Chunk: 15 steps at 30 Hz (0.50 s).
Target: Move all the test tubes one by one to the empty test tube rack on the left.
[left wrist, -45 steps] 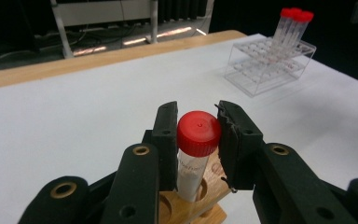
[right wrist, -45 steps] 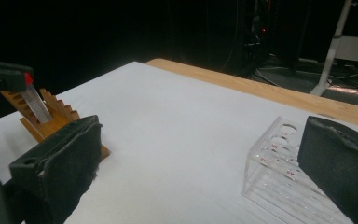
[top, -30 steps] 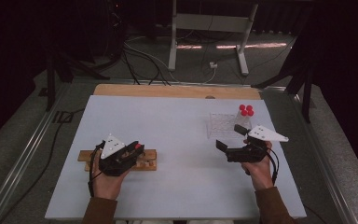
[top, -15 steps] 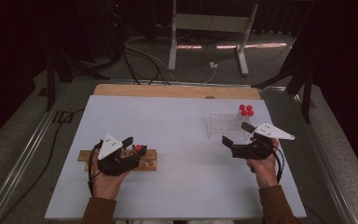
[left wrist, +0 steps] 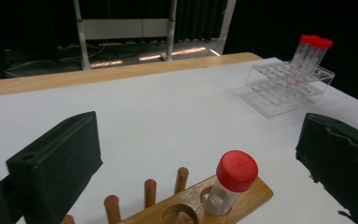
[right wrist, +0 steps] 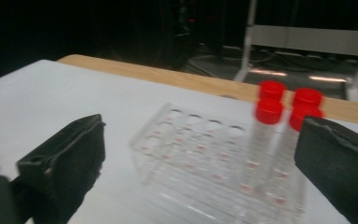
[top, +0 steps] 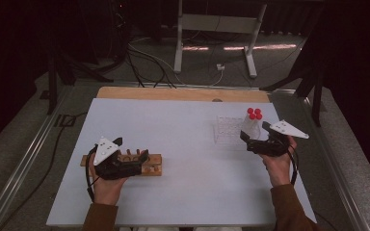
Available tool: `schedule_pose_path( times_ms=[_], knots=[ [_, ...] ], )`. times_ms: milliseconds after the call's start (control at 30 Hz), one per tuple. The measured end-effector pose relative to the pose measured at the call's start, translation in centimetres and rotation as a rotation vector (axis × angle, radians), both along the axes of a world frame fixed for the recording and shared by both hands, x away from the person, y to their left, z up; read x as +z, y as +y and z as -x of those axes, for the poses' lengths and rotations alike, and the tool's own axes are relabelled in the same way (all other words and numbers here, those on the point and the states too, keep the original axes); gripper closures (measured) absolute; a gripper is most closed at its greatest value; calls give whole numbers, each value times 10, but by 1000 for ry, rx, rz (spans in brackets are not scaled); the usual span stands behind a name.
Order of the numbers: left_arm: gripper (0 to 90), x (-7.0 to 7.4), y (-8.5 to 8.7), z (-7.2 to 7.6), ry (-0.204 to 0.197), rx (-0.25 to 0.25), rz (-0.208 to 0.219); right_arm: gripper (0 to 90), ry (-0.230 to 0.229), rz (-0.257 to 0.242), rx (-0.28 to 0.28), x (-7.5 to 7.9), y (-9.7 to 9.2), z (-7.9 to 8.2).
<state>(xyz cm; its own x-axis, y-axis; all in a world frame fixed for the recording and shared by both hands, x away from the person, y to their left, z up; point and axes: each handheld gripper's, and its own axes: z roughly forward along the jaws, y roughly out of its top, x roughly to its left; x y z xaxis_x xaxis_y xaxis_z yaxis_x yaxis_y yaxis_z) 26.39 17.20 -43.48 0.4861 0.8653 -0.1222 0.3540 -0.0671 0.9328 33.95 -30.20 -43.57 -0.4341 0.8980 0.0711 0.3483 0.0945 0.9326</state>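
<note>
White tabletop (top: 183, 144) — left gripper (top: 131, 162) jaws just opened wide around capped tube (left wrist: 230, 183) in wooden rack (left wrist: 200, 205); right gripper (top: 251, 139) gaping, empty, at clear rack (top: 229, 129).

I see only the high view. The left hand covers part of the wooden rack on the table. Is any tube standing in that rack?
Observer: Yes. The left gripper view shows one tube with a red cap standing in a hole at the end of the wooden rack.
Operator: Does the left gripper hold it?
Observer: No. The left gripper has just been opening its jaws. The tube stands between them, and both jaws are apart from it.
Operator: How many tubes are in the clear rack?
Observer: The right gripper view shows four tubes, all with red caps, together at one end of the clear rack.
</note>
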Motion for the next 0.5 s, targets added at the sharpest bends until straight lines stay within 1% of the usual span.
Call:
schedule_pose_path(
  times_ms=[133, 200, 300, 433, 500],
  knots=[
    [6, 0, 1, 0, 0, -7, 9, 55, 9, 2, -47, -3, -8, -9],
    [6, 0, 1, 0, 0, -6, 10, 92, 17, 6, -69, -5, -11, -14],
    [6, 1, 2, 0, -4, -6, 17, 180, 20, 19, -107, -8, -17, -20],
    [6, 1, 4, 0, -3, 0, 22, 369, 25, 43, -147, -13, -22, -25],
    [6, 1, 4, 0, -4, 3, 29, 449, 16, 57, -157, -15, -23, -27]
  ],
)
